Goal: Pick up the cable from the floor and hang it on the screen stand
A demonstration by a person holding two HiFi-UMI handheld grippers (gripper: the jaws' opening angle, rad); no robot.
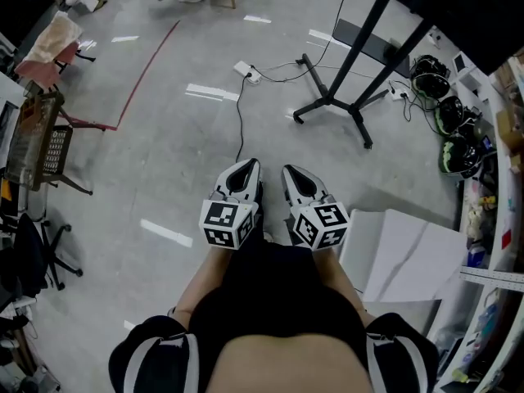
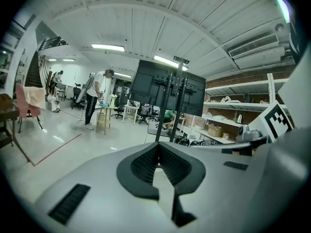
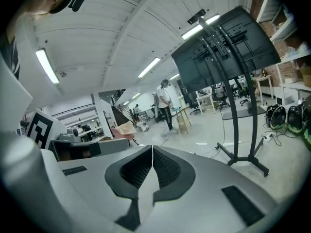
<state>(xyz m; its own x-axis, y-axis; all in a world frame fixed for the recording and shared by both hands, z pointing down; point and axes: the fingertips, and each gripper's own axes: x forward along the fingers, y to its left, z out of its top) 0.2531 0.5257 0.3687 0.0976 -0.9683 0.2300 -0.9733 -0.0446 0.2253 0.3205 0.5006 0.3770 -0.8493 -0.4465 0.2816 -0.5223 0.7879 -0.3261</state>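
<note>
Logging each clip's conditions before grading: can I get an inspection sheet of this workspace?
Surface: glossy grey concrete floor with a red tape line.
Job's things: black cable lies on the floor, running from a white power strip toward the grippers; screen stand stands upright beyond it, with no cable seen hanging on it.
Clutter: white boards at right; helmets by the shelves.
Grippers: left gripper and right gripper side by side, fingers together, nothing held.
Cables: more leads near the stand's base.
Surroundings: chair draped in pink cloth; a person standing in the distance.
</note>
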